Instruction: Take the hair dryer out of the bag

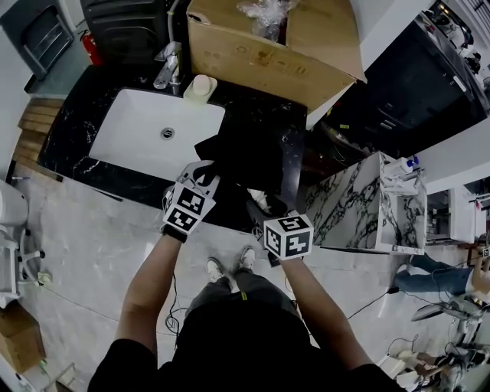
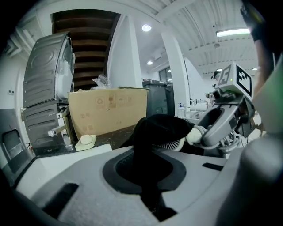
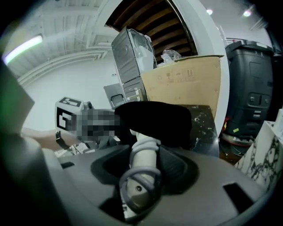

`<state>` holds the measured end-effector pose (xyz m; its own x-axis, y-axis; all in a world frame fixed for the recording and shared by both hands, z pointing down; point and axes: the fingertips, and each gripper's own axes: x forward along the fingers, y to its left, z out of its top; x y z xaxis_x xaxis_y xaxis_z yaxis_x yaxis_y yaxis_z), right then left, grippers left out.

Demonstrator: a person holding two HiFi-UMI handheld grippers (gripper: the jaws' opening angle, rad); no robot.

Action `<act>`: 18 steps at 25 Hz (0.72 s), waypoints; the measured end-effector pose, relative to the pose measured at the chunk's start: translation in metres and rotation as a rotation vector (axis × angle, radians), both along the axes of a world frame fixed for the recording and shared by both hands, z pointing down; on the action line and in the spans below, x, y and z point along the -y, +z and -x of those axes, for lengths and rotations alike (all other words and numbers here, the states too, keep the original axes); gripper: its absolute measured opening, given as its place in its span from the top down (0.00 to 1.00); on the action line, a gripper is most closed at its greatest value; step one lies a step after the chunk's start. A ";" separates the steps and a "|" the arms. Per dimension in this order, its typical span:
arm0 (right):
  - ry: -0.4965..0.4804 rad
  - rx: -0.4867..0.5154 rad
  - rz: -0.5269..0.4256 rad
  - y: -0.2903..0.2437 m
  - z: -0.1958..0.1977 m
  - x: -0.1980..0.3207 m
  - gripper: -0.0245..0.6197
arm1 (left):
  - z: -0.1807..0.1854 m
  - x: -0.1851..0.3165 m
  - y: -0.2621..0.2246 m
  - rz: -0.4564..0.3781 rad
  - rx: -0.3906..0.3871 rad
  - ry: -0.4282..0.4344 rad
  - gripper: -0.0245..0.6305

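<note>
the head view looks steeply down from above on the dark bench (image 1: 264, 115) and sink (image 1: 145, 142). the gripper views ride low, close behind the left tongs (image 2: 148, 185) and right tongs (image 3: 141, 176), both facing the black bag (image 2: 161, 128) and cardboard box (image 2: 108, 108).

Both forearms (image 1: 149, 283) reach up from the frame's lower centre. The left gripper (image 1: 200, 174) pinches the bag (image 2: 152, 132); the right gripper (image 1: 266, 210) clasps the hair dryer (image 3: 143, 159) handle.

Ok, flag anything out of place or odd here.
Only the big cardboard box stands out: it crowds the vanity counter behind the sink, crumpled plastic poking from its top. The hair dryer half out of the black bag is just the task.
</note>
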<state>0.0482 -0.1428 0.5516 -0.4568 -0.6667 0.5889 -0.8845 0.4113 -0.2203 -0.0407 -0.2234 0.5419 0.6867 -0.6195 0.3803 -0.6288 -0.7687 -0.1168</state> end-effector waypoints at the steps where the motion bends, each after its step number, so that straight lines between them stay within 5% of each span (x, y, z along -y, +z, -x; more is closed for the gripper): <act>1: -0.009 -0.004 -0.003 0.000 0.001 -0.002 0.63 | -0.003 0.004 -0.004 0.001 -0.010 0.000 0.91; 11: -0.113 -0.112 -0.055 0.000 0.005 -0.016 0.63 | -0.021 0.031 -0.060 -0.003 -0.150 0.018 0.91; 18: -0.144 -0.113 -0.104 -0.013 0.005 -0.019 0.63 | -0.022 0.044 -0.032 0.010 -0.024 0.032 0.91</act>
<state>0.0429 -0.1239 0.5388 -0.4866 -0.6593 0.5732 -0.8318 0.5502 -0.0732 -0.0189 -0.2673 0.5101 0.7152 -0.5933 0.3693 -0.6064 -0.7896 -0.0941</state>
